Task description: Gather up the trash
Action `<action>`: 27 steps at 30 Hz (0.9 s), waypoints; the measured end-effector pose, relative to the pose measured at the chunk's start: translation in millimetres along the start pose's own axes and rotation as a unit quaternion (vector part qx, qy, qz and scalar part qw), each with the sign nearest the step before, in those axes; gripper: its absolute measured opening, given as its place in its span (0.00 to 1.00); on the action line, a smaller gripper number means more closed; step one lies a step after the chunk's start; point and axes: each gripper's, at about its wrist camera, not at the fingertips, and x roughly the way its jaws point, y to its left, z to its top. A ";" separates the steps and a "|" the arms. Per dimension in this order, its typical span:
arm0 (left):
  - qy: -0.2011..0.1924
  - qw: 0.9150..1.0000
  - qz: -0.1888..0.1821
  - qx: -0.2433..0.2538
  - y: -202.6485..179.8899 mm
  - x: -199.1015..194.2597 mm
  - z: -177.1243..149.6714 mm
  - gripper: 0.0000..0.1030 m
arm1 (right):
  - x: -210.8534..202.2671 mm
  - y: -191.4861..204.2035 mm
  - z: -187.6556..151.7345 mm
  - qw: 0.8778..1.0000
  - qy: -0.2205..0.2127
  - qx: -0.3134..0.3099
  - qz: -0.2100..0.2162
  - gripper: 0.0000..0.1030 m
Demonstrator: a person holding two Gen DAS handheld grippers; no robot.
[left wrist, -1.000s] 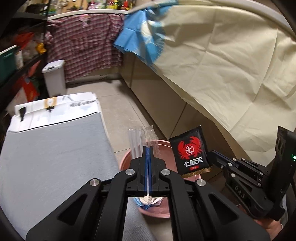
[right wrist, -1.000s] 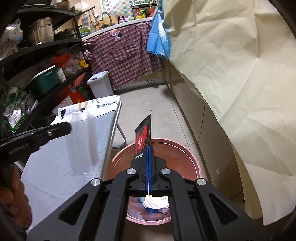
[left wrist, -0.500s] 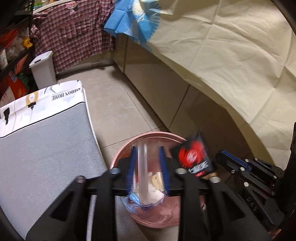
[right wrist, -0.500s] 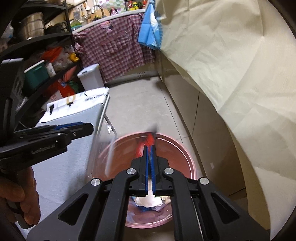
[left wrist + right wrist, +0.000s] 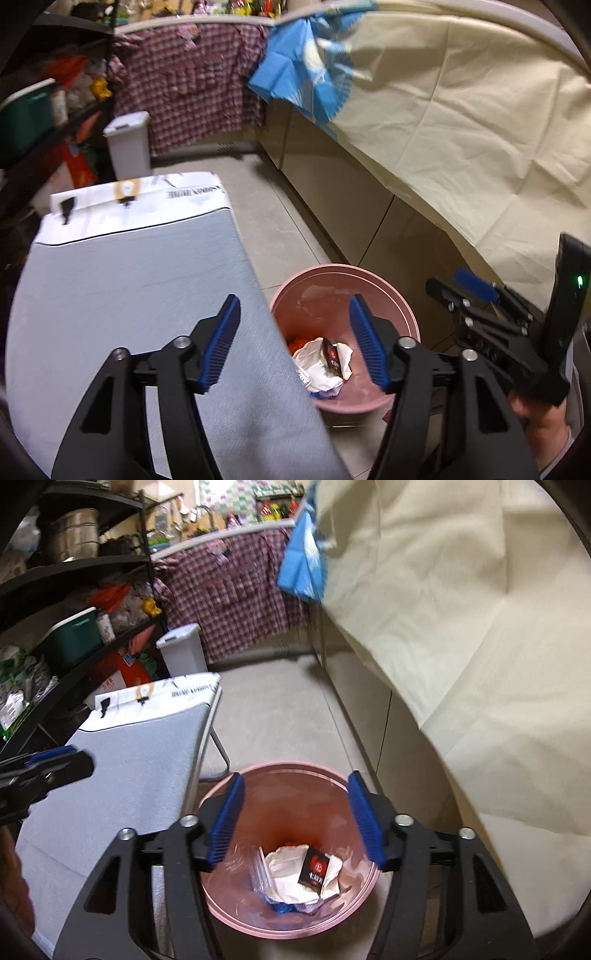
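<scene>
A pink trash bin stands on the floor beside a grey board. Inside lie crumpled white paper, a black-and-red crab sachet and a clear plastic wrapper. My left gripper is open and empty above the board's edge and the bin. My right gripper is open and empty directly over the bin. The right gripper also shows at the right of the left wrist view. The left gripper shows at the left edge of the right wrist view.
The grey ironing board fills the left. A cream cloth drapes over the counter on the right. A white lidded bin, a plaid shirt and black shelves stand at the back.
Both grippers have opened. The clear wrapper and the crab sachet have dropped from them into the pink bin.
</scene>
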 end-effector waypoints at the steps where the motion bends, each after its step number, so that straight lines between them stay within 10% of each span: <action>1: -0.009 1.000 0.006 0.000 1.8 -13.2 -6.5 0.63 | -5.9 2.6 0.3 1.000 -0.007 -0.006 0.000 0.69; 9: -0.044 0.998 0.033 -0.010 15.3 -79.1 -53.4 0.76 | -91.3 36.1 -19.2 0.998 -0.055 -0.033 0.001 0.92; 27: -0.052 0.992 0.098 -0.061 5.3 -127.8 -154.4 0.90 | -188.0 56.2 -108.4 0.997 -0.025 -0.027 -0.065 0.94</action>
